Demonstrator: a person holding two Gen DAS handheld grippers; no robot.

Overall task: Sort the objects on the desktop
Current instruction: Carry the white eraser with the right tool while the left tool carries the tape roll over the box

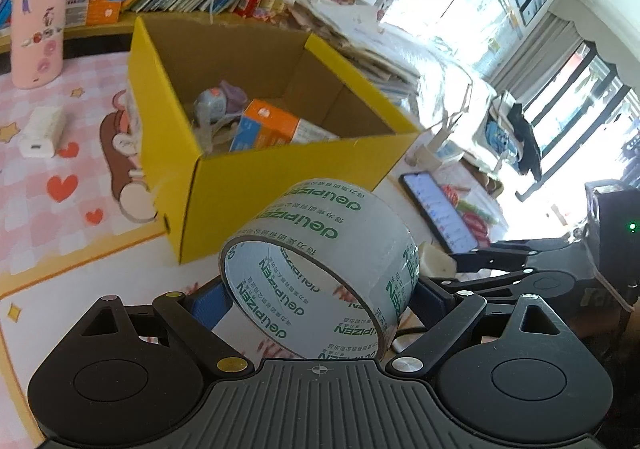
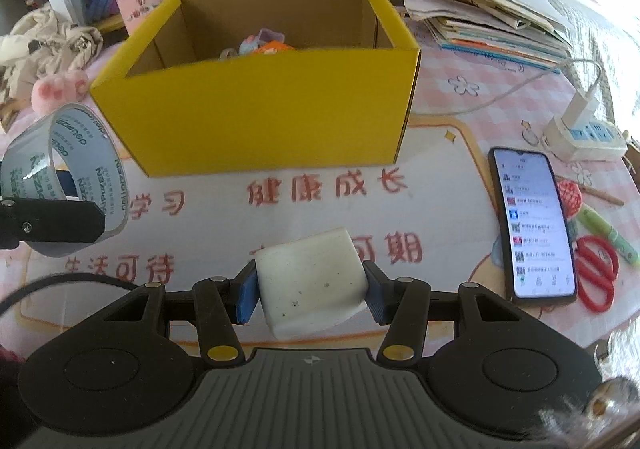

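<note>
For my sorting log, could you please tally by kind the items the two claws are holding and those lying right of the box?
Clear tape roll: 1
White foam block: 1
Black smartphone: 1
Red scissors: 1
Green pen: 1
White power strip: 1
Total: 6

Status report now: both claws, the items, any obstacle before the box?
Left claw shut on tape roll. Right claw shut on white block. Yellow box ahead, open, path clear.
</note>
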